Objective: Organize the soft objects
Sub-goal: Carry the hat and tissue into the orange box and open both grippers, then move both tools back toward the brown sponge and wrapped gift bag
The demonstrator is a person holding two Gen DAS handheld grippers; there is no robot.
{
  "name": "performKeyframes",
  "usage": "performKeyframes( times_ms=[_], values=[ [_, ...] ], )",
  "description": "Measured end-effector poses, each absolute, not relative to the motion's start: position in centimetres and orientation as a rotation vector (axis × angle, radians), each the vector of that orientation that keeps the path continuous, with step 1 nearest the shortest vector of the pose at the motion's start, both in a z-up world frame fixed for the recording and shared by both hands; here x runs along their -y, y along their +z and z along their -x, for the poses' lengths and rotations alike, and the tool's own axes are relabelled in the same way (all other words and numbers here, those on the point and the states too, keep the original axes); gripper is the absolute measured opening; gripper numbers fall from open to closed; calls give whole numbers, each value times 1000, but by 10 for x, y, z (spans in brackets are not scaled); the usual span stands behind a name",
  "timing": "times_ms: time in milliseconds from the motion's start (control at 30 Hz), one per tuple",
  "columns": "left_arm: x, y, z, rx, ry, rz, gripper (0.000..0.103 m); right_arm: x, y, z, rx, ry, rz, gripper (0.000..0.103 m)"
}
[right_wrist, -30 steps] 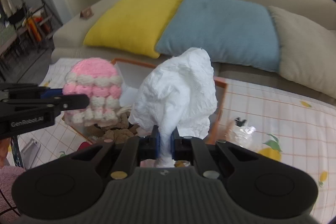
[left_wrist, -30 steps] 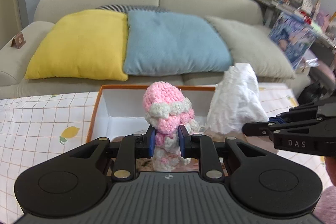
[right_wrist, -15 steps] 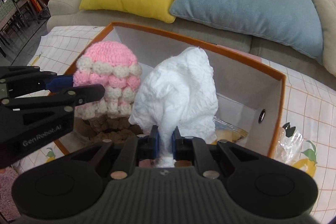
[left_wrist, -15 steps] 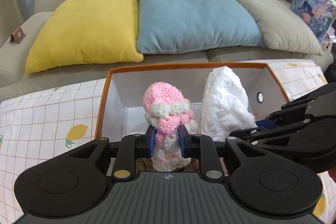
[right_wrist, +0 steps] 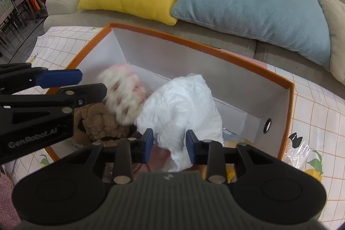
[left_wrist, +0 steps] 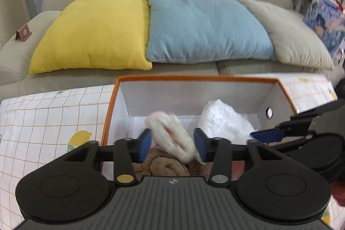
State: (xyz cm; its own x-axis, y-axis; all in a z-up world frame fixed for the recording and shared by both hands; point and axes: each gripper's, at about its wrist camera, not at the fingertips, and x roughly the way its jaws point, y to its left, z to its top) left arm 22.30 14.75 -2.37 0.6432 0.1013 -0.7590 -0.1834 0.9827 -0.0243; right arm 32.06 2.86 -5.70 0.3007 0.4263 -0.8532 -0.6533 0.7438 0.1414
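Hovering over the orange-rimmed box (right_wrist: 289,87) on the counter (left_wrist: 43,122), both tools had their fingers spread wide with nothing gripped. The left gripper (left_wrist: 172,144) stood above the box's near-left corner, where the pink and white knitted toy (left_wrist: 172,139), blurred, seemed to be tumbling onto a brown plush (left_wrist: 163,165). The right gripper (right_wrist: 169,146) was parted around the white crumpled cloth (right_wrist: 183,105), which sagged inside the box, so each soft thing could land in the box together.
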Motion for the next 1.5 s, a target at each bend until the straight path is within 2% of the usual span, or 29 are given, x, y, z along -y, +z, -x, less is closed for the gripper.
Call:
performKeyframes(
  times_ms=[33,133,500,567,733,1000,1500],
  values=[
    [-147,-20,-222,-849,165,106,56,-27,-55,-320,-1032,722,247,41],
    [-143,-9,-218,-829,156,104,56,-23,-46,-316,-999,718,247,46],
    [-111,50,-168,-669,107,99,56,36,13,-273,-850,694,90,48],
    [-102,59,-156,-652,94,104,56,54,21,-259,-817,683,53,56],
    [-80,69,-127,-624,40,162,56,92,30,-219,-724,625,34,58],
    [-38,49,-98,-647,-61,216,56,158,10,-172,-685,481,-5,59],
    [25,4,-122,-808,-193,73,54,228,-59,-157,-841,287,-55,60]
  ],
)
